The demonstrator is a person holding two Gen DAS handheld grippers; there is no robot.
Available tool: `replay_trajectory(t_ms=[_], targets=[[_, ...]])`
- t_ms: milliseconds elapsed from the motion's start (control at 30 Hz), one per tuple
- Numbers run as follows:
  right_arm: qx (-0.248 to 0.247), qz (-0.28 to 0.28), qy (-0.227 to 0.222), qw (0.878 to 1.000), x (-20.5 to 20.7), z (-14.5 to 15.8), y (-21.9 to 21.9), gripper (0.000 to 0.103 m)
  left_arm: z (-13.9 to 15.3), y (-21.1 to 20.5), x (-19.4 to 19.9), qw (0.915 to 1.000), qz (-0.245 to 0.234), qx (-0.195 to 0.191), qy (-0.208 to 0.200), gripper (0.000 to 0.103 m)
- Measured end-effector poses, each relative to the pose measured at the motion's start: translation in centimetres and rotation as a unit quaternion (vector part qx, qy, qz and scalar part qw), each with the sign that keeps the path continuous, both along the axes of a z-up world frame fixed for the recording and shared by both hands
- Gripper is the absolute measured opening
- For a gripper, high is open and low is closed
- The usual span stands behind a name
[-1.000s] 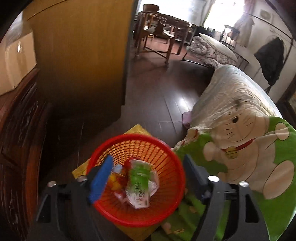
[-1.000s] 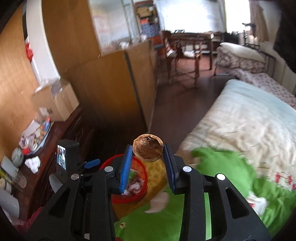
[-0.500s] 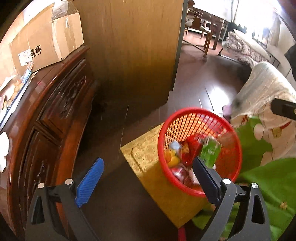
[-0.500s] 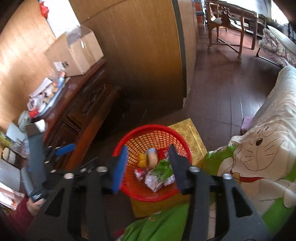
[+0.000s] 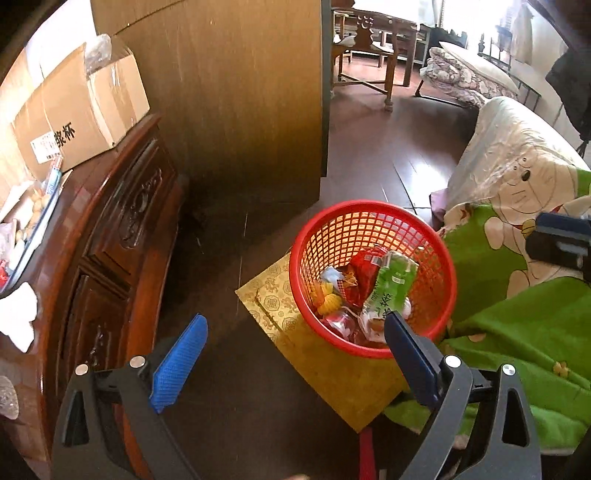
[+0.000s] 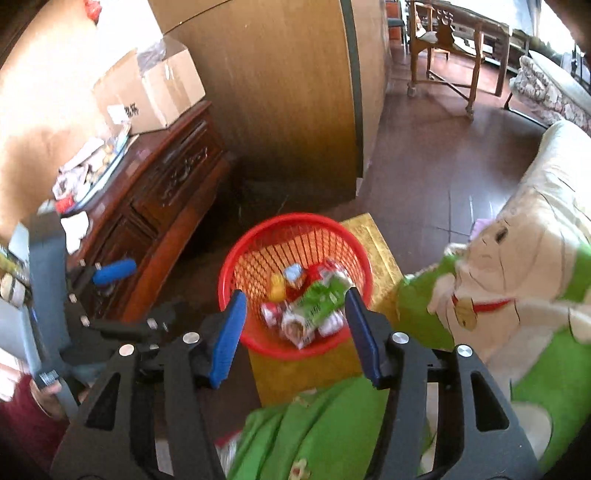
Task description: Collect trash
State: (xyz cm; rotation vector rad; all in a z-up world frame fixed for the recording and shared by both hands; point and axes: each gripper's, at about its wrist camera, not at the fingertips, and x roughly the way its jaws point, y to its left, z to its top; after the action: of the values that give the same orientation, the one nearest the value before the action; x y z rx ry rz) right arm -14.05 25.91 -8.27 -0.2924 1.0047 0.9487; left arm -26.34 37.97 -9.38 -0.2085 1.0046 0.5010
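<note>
A red mesh basket (image 5: 436, 258) stands on a gold mat (image 5: 332, 373) on the floor and holds several pieces of trash, among them a green packet (image 5: 393, 284) and a yellow piece (image 5: 330, 302). My left gripper (image 5: 295, 363) is open and empty, left of and above the basket. My right gripper (image 6: 297, 334) is open and empty, right above the basket (image 6: 236, 266); the green packet (image 6: 319, 297) lies between its fingers in view. The left gripper also shows at the left of the right wrist view (image 6: 110, 271).
A carved dark wooden cabinet (image 5: 110, 236) stands to the left, with a cardboard box (image 5: 74, 122) and clutter on top. A bed with a green cartoon blanket (image 5: 535, 325) is on the right. A wooden partition (image 5: 229, 92) stands behind, with chairs (image 5: 373, 33) beyond.
My right gripper let go of the brown round item it held and swung down over the basket. My left gripper moved left, away from the basket, and its jaws spread wider.
</note>
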Motion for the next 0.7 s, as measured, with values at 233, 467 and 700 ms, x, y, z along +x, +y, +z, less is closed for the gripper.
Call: replay_trajectory(t_ms=[233,467,700], targets=[[-0.02,0.006,0.0,1.0,-1.4,-0.4,-2.4,0.058,0.7,-1.6,-0.6,0.9998,-0.008,0.017,0.007,0.095],[-0.035,0.016,-0.013,0.999,-2.1,-0.9,-2.1,0.058,0.8,-2.5,0.0,0.9997,-0.019,0.016,0.008,0.096],[-0.045,0.029,-0.025,0.998,-2.5,-1.1,-1.7,0.062,0.3,-3.0,0.2,0.9996,-0.021,0.016,0.013,0.096]])
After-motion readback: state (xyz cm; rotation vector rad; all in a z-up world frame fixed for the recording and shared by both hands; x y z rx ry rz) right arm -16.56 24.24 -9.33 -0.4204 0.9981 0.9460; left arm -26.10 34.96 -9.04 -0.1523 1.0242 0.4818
